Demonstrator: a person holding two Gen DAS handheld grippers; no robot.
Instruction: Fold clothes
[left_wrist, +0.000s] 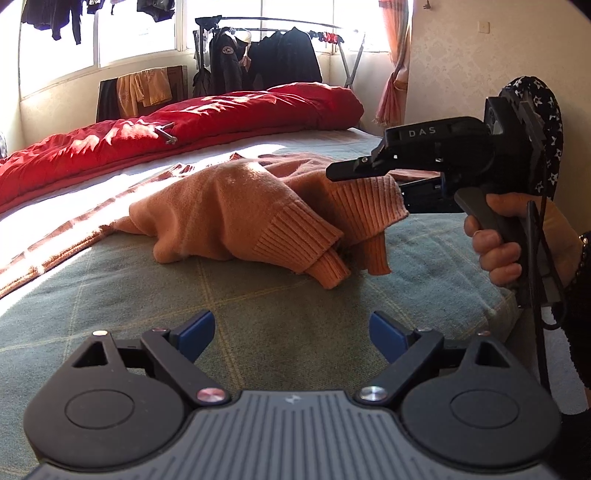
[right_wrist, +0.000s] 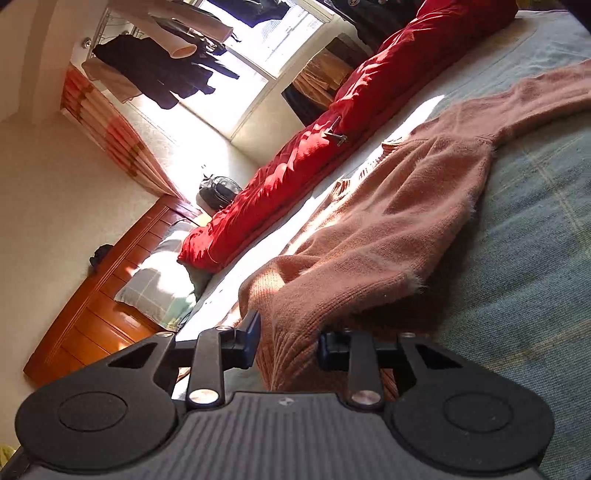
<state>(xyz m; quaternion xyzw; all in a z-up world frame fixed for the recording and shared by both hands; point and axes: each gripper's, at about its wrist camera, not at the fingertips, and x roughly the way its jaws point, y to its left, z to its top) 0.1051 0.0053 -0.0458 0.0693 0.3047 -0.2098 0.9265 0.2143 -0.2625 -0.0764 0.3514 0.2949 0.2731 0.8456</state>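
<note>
- left gripper (left_wrist: 291, 334): black linkage arms on two round black housings, blue pads on the fingers (left_wrist: 197, 332), silver screws at the pivots, a grey ribbed plate with a small white logo between the housings.
- right gripper (left_wrist: 340, 171): black body lettered "das" in pale capitals, grey pistol handle, black cable hanging down behind it.
- hand (left_wrist: 517, 240): dark sleeve at the wrist, with dark fabric printed in small white stars above it.

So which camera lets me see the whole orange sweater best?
The left wrist view: the orange sweater lies crumpled on the bed, both ribbed cuffs showing. The right wrist view shows only part of it, its hem between that gripper's fingers.
</note>
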